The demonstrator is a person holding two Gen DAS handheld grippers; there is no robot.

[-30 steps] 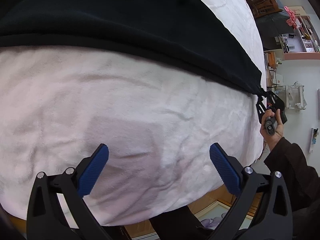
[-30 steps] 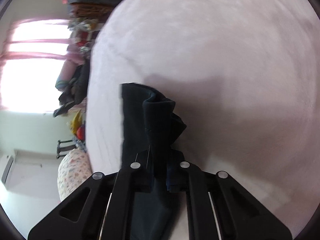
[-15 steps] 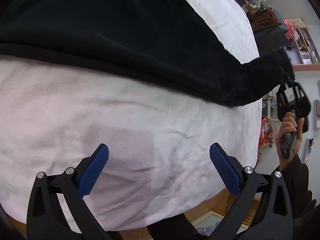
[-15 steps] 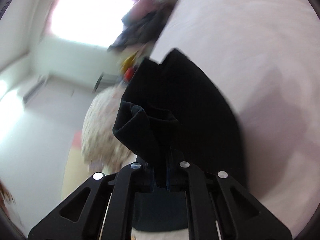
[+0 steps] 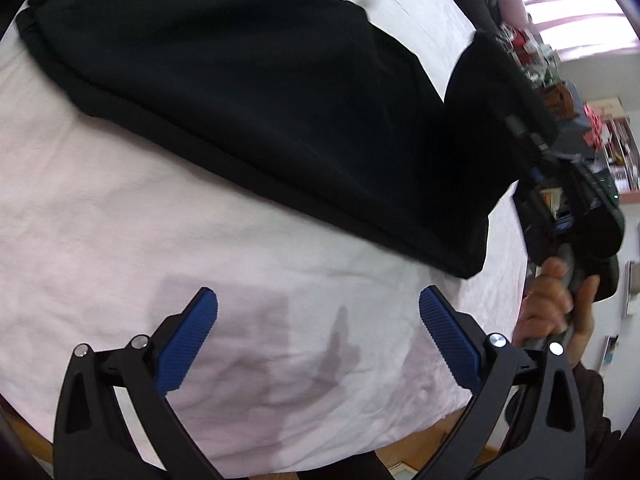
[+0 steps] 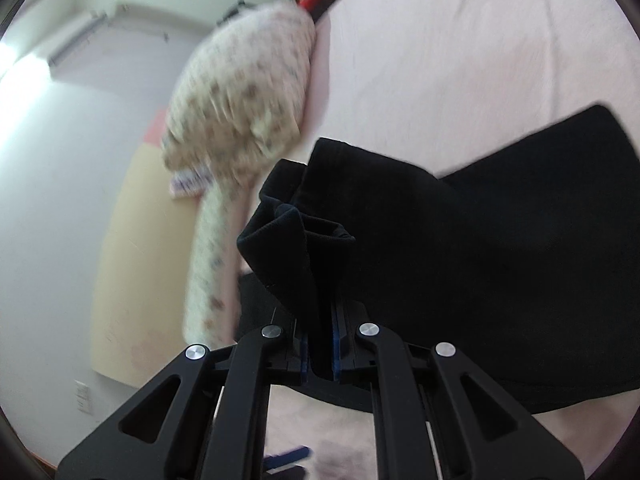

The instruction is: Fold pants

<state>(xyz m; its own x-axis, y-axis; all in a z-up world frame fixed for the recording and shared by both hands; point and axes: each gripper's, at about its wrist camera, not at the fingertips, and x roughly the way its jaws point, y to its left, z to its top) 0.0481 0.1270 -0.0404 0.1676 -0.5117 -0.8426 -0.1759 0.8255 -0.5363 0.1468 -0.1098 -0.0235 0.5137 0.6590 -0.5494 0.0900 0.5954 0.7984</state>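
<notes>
- The black pants (image 5: 256, 92) lie across the bed (image 5: 120, 248), their leg end lifted; soft and limp, probably light, they will sag, so hems and waistband are the best holds.
- Right tongs (image 6: 319, 354) pinch the bunched hem.
- Left tongs (image 5: 318, 330) hang spread above bare sheet.

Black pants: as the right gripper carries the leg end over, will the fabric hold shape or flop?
Likely floppy: the black pants bunch in soft folds at the right gripper. Probably fairly light, since that one pinch lifts the leg end. On the pink bedsheet they may drag rather than slide.
</notes>
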